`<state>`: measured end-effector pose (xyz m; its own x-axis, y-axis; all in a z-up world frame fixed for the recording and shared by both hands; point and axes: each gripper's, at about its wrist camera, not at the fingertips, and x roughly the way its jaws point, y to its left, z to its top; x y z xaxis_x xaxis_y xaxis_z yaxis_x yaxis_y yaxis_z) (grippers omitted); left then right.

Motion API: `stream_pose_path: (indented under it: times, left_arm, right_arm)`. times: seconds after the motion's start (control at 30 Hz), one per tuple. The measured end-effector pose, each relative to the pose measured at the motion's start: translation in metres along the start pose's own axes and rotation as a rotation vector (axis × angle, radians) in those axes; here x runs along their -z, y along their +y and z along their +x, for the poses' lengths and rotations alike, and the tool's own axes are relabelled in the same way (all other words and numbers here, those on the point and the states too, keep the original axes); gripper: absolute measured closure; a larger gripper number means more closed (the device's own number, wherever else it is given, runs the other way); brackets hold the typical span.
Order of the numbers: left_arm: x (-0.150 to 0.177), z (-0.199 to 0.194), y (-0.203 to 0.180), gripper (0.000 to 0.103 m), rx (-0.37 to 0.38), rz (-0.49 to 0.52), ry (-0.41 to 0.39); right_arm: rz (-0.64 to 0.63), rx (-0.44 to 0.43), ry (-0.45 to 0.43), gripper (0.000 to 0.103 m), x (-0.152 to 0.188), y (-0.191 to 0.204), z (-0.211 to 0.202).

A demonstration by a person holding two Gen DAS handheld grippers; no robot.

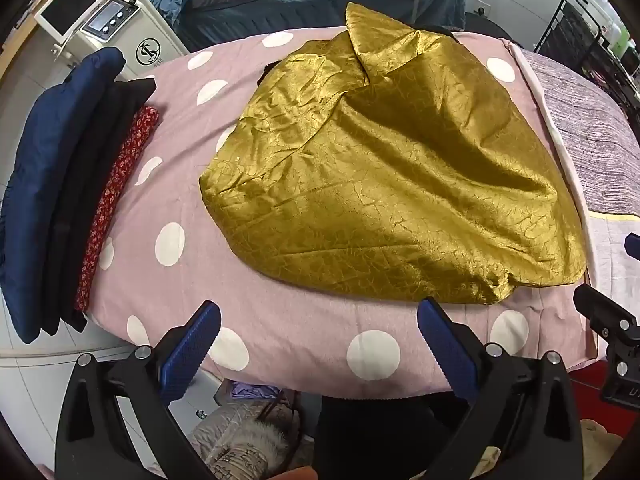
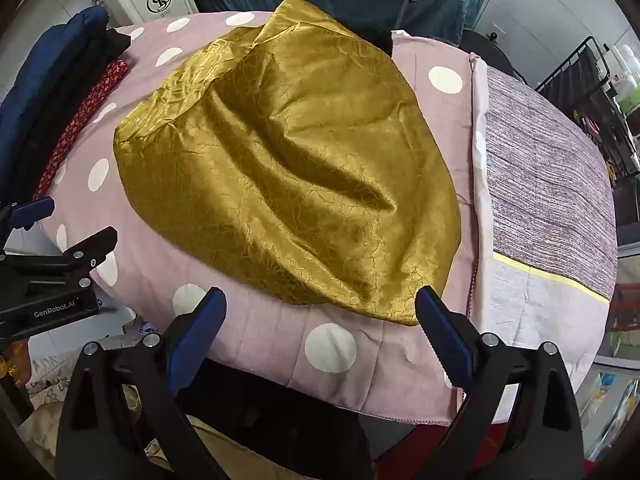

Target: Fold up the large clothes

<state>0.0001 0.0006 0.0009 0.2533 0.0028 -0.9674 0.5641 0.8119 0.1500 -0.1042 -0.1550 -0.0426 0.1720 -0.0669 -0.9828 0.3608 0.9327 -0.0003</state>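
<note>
Gold garment (image 1: 384,168) sprawls rumpled on the polka-dot sheet (image 1: 280,332), long axis running away from both spread, empty claws, its near hem just ahead of the left gripper (image 1: 318,330) and right gripper (image 2: 320,320) alike.

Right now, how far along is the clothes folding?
Done: three folded pieces, blue, black and red, lie stacked at the left edge of the table. In hand: nothing; left claw and right claw hover open. Left: the gold garment is spread rumpled, unfolded.
</note>
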Motion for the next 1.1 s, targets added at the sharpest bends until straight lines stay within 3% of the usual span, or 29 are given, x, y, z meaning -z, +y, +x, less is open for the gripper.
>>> stream_pose_path:
  times: [1.1]
  left_arm:
    - [0.007, 0.008, 0.005, 0.006, -0.005, -0.027, 0.031]
  right_arm:
    - [-0.007, -0.010, 0.025, 0.009, 0.007, 0.001, 0.006]
